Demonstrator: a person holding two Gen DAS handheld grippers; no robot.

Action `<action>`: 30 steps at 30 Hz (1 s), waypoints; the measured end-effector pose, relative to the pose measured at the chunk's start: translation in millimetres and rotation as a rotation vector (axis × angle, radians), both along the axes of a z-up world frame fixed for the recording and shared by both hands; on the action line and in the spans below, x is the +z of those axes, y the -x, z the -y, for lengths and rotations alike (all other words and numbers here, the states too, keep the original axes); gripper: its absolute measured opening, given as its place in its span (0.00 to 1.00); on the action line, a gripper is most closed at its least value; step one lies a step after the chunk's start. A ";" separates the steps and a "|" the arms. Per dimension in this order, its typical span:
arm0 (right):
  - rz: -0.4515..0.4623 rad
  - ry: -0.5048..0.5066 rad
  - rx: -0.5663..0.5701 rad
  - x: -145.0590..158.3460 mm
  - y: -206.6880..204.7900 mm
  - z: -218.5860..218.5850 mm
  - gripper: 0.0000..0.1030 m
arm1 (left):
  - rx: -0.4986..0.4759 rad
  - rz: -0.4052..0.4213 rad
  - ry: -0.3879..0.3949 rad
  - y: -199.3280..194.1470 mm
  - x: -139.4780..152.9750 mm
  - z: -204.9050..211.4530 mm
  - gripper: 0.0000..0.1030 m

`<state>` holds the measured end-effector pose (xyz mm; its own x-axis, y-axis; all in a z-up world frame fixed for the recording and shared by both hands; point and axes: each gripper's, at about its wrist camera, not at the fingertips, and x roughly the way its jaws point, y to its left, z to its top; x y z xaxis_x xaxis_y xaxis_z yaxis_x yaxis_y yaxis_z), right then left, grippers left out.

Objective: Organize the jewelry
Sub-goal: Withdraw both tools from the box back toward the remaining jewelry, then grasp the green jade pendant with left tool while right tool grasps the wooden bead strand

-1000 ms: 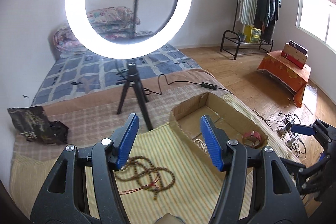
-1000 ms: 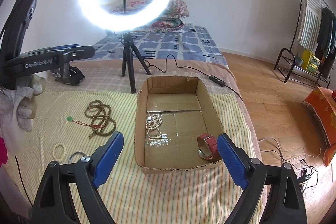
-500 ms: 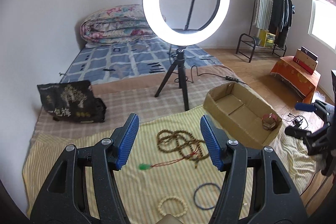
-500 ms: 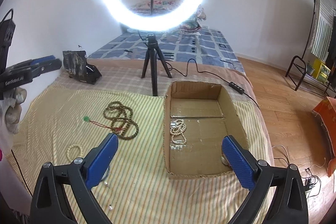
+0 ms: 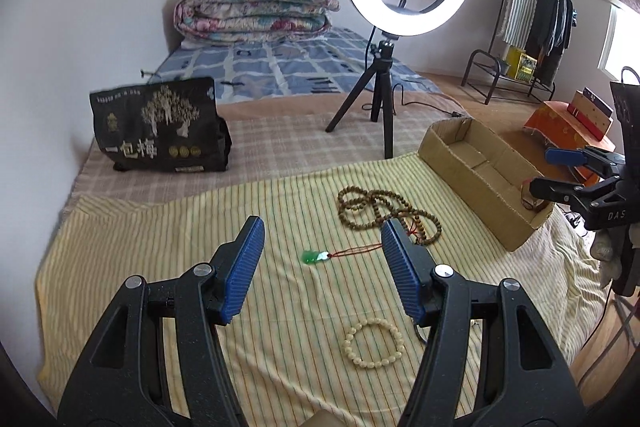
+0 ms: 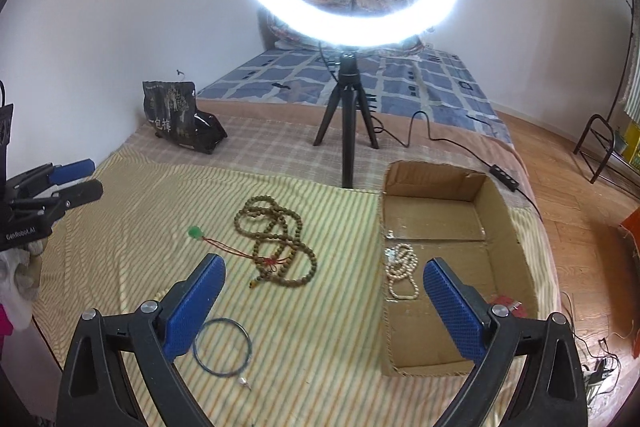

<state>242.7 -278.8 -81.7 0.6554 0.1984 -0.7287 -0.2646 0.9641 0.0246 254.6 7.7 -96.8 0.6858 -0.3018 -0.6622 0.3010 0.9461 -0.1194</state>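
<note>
A cardboard box (image 6: 508, 227) lies on the striped cloth at the right; a pearl necklace (image 6: 402, 269) and a red watch (image 6: 506, 303) lie in it. The box also shows in the left wrist view (image 5: 480, 183). A brown bead necklace (image 6: 276, 243) with a green pendant (image 6: 195, 231) lies left of the box; it also shows in the left wrist view (image 5: 384, 215). A cream bead bracelet (image 5: 374, 345) and a thin blue hoop (image 6: 222, 345) lie nearer. My left gripper (image 5: 322, 265) is open and empty above the pendant (image 5: 314, 257). My right gripper (image 6: 320, 307) is open and empty.
A ring light on a black tripod (image 6: 348, 115) stands behind the box, its cable (image 6: 448, 143) trailing right. A black bag (image 5: 160, 125) stands at the far left. A folded quilt (image 5: 256, 9) lies on the blue mattress. A clothes rack (image 5: 532, 27) stands far right.
My left gripper has swung left and down from the box toward the pendant and cream bracelet. My right gripper has drawn back and left from the box. Both stayed open.
</note>
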 end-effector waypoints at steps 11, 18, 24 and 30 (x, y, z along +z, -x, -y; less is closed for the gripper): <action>-0.153 -0.083 0.006 -39.3 -65.9 -29.8 0.97 | -0.040 -0.107 0.008 -27.3 -60.3 8.7 0.61; -0.297 -0.076 0.046 -78.5 -106.4 -49.9 0.95 | -0.078 -0.152 -0.010 -42.7 -88.4 15.6 0.61; -0.383 -0.058 0.071 -103.2 -127.6 -62.5 0.93 | -0.101 -0.170 -0.020 -53.9 -105.7 20.0 0.61; -0.409 -0.010 0.053 -120.0 -141.3 -67.9 0.89 | -0.105 -0.183 -0.058 -66.7 -117.9 27.8 0.51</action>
<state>384.0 -210.9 -201.8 0.3005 0.2322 -0.9251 -0.2803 0.9486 0.1471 321.4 -20.1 -214.6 0.5191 -0.3233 -0.7912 0.3769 0.9174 -0.1277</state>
